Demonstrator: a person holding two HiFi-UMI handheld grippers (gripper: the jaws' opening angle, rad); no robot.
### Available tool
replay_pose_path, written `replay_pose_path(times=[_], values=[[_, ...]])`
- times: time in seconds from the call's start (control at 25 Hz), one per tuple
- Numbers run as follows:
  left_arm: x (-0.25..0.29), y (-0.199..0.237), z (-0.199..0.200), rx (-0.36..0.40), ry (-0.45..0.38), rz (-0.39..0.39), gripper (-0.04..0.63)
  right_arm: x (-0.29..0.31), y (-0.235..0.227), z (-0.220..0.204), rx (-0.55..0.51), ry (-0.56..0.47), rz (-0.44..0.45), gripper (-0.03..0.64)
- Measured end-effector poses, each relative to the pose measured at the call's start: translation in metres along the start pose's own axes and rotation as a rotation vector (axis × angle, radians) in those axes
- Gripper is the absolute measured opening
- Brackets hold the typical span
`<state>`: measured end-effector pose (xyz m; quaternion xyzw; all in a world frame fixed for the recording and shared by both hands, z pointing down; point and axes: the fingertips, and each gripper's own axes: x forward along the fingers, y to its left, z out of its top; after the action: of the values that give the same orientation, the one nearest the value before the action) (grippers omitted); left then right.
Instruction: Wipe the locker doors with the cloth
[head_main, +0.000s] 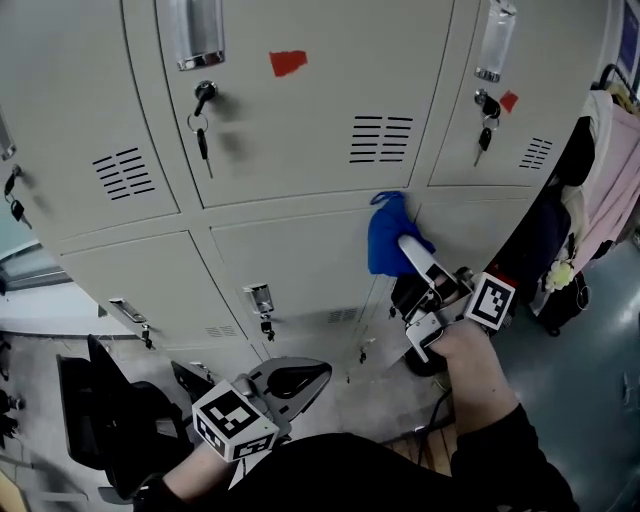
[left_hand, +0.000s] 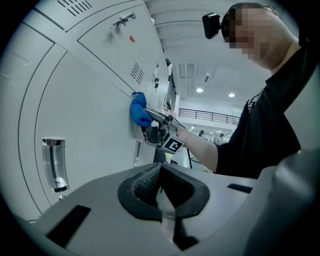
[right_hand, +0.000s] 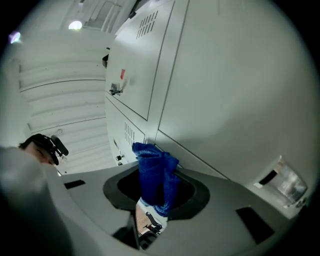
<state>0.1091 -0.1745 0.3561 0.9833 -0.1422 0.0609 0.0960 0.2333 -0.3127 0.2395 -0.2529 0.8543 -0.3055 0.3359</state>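
Note:
A blue cloth (head_main: 386, 234) is bunched against the beige locker doors (head_main: 300, 250), at the seam between the upper and lower rows. My right gripper (head_main: 402, 243) is shut on it from below; in the right gripper view the cloth (right_hand: 155, 172) sticks up from between the jaws next to a door panel (right_hand: 235, 95). My left gripper (head_main: 292, 379) hangs low and away from the lockers, shut with nothing in it. From the left gripper view, its shut jaws (left_hand: 161, 186) are seen with the cloth (left_hand: 139, 111) and right gripper (left_hand: 156, 117) on the door beyond.
Keys (head_main: 202, 140) hang from an upper door's lock, another bunch (head_main: 486, 132) further right. Red stickers (head_main: 288, 62) mark the upper doors. Clothes (head_main: 600, 190) hang at the right edge. A black chair (head_main: 110, 420) stands on the floor at lower left. A lower door's handle (left_hand: 53, 162) is near the left gripper.

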Motion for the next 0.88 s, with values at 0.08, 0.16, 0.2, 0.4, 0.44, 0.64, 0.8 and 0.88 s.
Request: replay_pose_path(times=[0.08,0.16,0.2,0.4,0.44,0.64,0.8,0.88], values=[[0.001,-0.001,0.004,0.007,-0.005,0.001,0.008,0.002,0.002,0.004,-0.013,0.003,0.003,0.103],[0.002,-0.001,0.005,0.010,-0.006,0.001,0.008,-0.001,-0.004,0.002,0.004,-0.002,-0.003,0.103],[0.003,-0.002,0.006,0.009,-0.005,0.001,0.008,-0.004,-0.009,-0.001,0.017,-0.007,-0.010,0.103],[0.001,0.002,0.005,0.001,-0.004,0.021,0.008,-0.026,-0.050,-0.031,0.095,-0.011,-0.078,0.103],[0.000,0.003,0.004,-0.001,-0.002,0.025,0.008,-0.031,-0.059,-0.038,0.116,-0.010,-0.092,0.103],[-0.001,0.000,-0.001,-0.012,0.008,0.037,0.008,-0.057,-0.103,-0.071,0.192,0.005,-0.177,0.103],[-0.003,-0.001,-0.005,-0.019,0.017,0.062,0.008,-0.072,-0.132,-0.100,0.222,0.038,-0.235,0.103],[-0.004,-0.001,-0.006,-0.021,0.019,0.078,0.008,-0.080,-0.148,-0.114,0.240,0.055,-0.262,0.103]])
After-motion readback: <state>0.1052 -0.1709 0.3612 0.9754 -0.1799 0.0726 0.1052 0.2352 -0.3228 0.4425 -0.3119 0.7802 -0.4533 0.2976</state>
